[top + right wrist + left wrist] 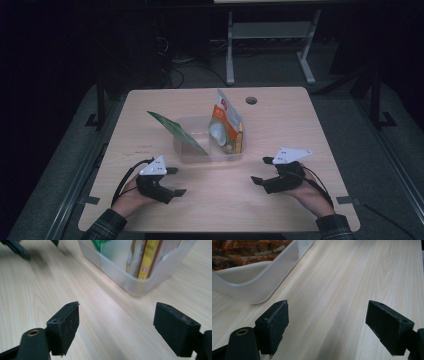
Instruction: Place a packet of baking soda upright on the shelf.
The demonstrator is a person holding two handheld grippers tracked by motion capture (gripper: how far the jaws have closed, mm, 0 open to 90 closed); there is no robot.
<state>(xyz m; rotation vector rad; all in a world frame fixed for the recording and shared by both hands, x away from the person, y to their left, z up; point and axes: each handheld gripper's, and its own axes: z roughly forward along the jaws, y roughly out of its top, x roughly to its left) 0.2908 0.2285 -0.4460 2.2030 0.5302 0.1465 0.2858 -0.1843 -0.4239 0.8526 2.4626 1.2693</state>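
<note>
Table (280, 210): pale wood-grain top, rounded corners, round cable hole (251, 100) near the far edge; grain running in long fine streaks in both gripper views.
Bin (195, 156): translucent plastic, rectangular with rounded corners and a thick rim, sitting mid-table just beyond both grippers; frosted wall (262, 287) curving close in the left gripper view, corner (140, 287) showing in the right gripper view.
Green packet (177, 131): flat, glossy, leaning out over the bin's left rim, tilted.
Orange-and-white pouch (226, 120): standing upright inside the bin, toward its right side, rising above the rim (a round pale patch on its face).
Yellow-edged pack (147, 257): standing on edge against the bin wall, seen through the plastic in the right gripper view; from the high view, just a thin yellow strip (240, 140).
Writing: a line of small pale characters on a brown food-photo packet (249, 250) in the left gripper view, too small for reading.
Left gripper (176, 181): black body, grey three-cornered plate on top, held low over the table at near left; jaws standing wide apart, nothing between, pads (277, 322) matte and scuffed at the edges.
Right gripper (262, 170): same build, at near right, pointing toward the bin; jaws spread wide and empty, pads (67, 325) dull black (bare wood between them).
Sleeves: plaid fabric showing at both wrists (102, 225) at the bottom edge of the high view.
</note>
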